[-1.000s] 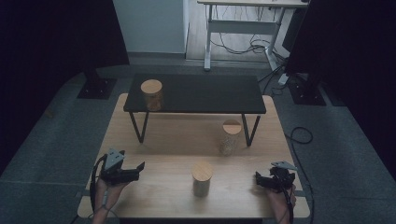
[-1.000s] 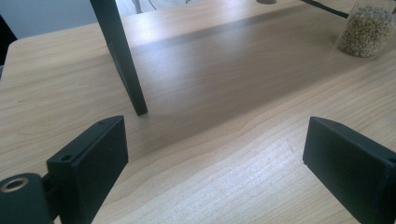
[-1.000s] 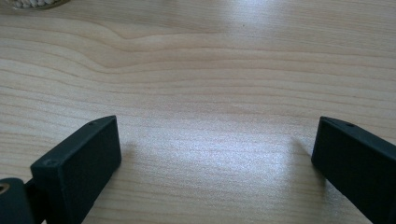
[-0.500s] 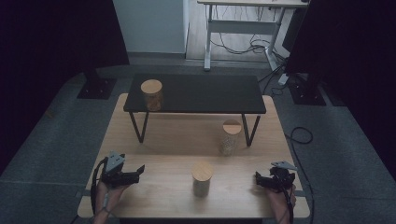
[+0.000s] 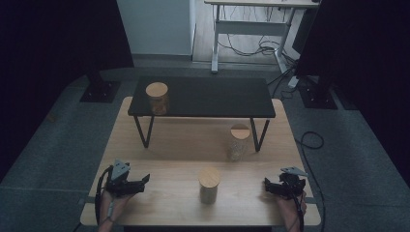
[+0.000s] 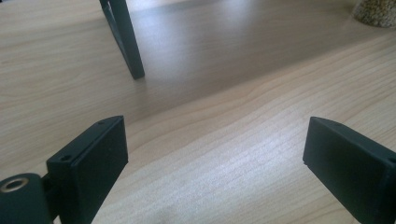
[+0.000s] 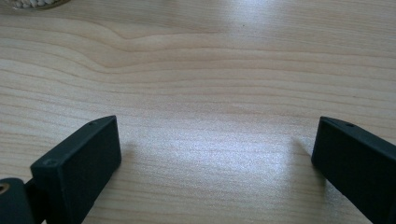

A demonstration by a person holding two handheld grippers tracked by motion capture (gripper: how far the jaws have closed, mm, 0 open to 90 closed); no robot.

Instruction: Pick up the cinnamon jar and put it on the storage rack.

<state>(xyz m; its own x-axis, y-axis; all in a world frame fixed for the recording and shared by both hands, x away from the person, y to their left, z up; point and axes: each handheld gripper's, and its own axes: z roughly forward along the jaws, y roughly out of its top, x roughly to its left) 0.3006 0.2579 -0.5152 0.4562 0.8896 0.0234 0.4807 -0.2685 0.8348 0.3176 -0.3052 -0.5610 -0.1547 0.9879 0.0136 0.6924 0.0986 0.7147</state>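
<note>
Jaws spread wide and empty on both my left gripper and right gripper, low over the wooden table, the nearest jar standing between them while another jar's grainy base is cut off by the left gripper view's edge.

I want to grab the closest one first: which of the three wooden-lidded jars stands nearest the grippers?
The front jar, alone on the wooden table's near edge, between the two grippers. One jar stands farther back beside the black shelf's leg, another on the shelf.
</note>
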